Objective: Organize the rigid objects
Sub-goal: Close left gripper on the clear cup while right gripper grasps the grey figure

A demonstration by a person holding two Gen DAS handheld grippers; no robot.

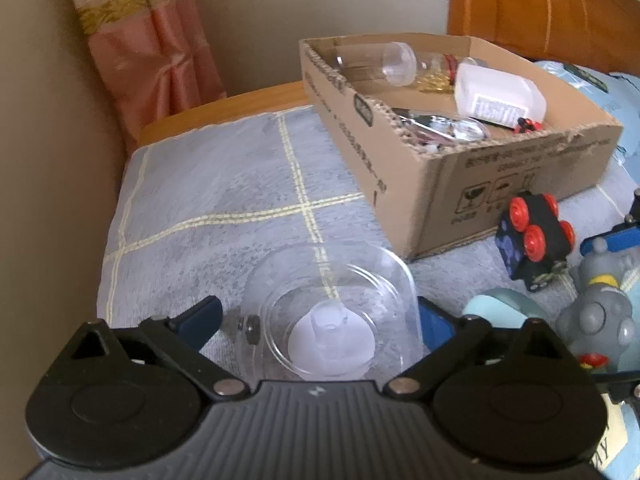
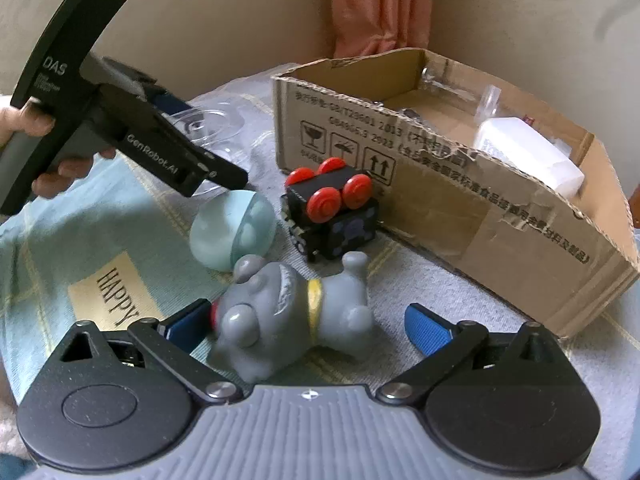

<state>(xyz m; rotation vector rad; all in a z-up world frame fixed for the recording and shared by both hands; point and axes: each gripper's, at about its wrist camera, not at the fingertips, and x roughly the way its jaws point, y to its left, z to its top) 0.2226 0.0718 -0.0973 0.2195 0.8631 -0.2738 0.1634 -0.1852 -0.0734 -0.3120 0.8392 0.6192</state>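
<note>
My left gripper (image 1: 320, 320) stands spread around a clear plastic round container (image 1: 332, 312) on the grey checked bedcover (image 1: 208, 184), its mouth toward the camera; whether the blue pads press its walls I cannot tell. Only the left wrist view shows it plainly. The right wrist view shows my hand (image 2: 36, 120) on the left tool, and my right gripper (image 2: 308, 320) open around a grey rubber dog toy (image 2: 288, 312) lying on its side, head left, long axis across the jaws. Further right, the brown cardboard box (image 2: 480, 216) holds a white plastic case (image 2: 528, 156) and clear bottles (image 1: 396, 64).
</note>
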